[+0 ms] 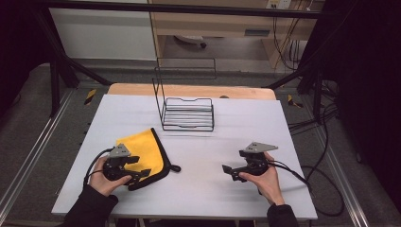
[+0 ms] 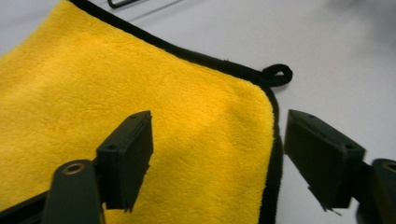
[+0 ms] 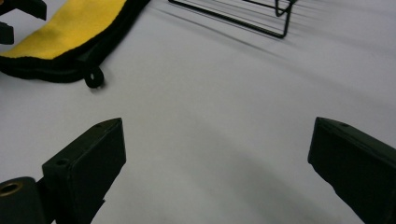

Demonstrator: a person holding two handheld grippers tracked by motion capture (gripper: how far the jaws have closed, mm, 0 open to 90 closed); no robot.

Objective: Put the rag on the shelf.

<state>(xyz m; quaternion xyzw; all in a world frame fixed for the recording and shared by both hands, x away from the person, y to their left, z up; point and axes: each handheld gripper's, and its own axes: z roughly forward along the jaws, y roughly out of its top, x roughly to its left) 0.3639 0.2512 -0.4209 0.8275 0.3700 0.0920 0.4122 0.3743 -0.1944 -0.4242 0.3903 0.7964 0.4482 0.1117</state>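
A folded yellow cloth (image 1: pixel 142 150) with a black edge and a small hanging loop (image 1: pixel 176 168) lies flat on the left half of the white table (image 1: pixel 213 194). My left gripper (image 1: pixel 142 173) hovers at the cloth's near right corner. In the left gripper view the yellow cloth (image 2: pixel 140 93) lies under the left gripper (image 2: pixel 219 161), whose jaws stand apart without pressing on it; the loop (image 2: pixel 278 74) lies just beyond. My right gripper (image 1: pixel 228 170) is open over bare table to the right, pointing left. The right gripper view has the right gripper (image 3: pixel 215 168) holding nothing, with the cloth (image 3: pixel 70 28) far left.
A black wire rack (image 1: pixel 187 113) stands at the table's back middle, and its base (image 3: pixel 275 14) crosses the top of the right gripper view. Cables trail off the table's right side (image 1: pixel 326 184). A wooden board edge (image 1: pixel 189 90) runs behind the white surface.
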